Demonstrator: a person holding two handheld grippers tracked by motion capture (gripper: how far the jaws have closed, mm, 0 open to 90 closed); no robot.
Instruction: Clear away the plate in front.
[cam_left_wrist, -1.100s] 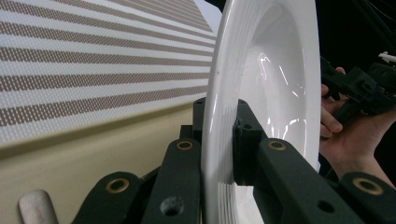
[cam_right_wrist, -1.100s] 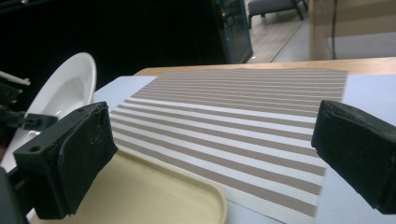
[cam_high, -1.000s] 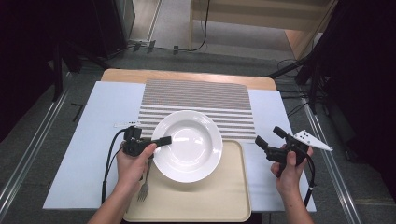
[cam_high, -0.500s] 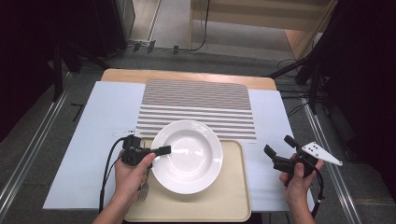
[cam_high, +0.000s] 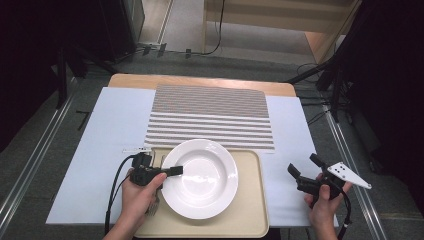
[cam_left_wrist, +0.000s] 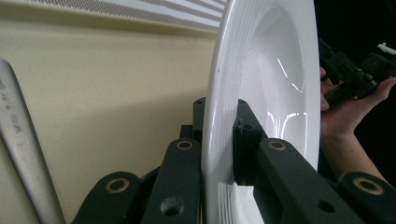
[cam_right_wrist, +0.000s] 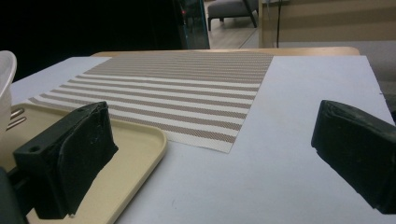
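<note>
Now white plate (cam_high: 201, 178) over beige tray (cam_high: 252, 210) — fork (cam_high: 155, 204) inside

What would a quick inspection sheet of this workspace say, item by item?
Surface: wooden table under a white sheet, with a striped placemat.
Job's things: white plate over a beige tray, clamped at its rim.
Clutter: fork on the tray beside the plate.
Tongs: left tongs shut on the plate's rim; right tongs open, holding nothing, above the sheet right of the tray.
Cables: black cable trails from the left tongs; more lie on the floor behind.
Surroundings: grey floor, dark stands, wooden furniture beyond.
</note>
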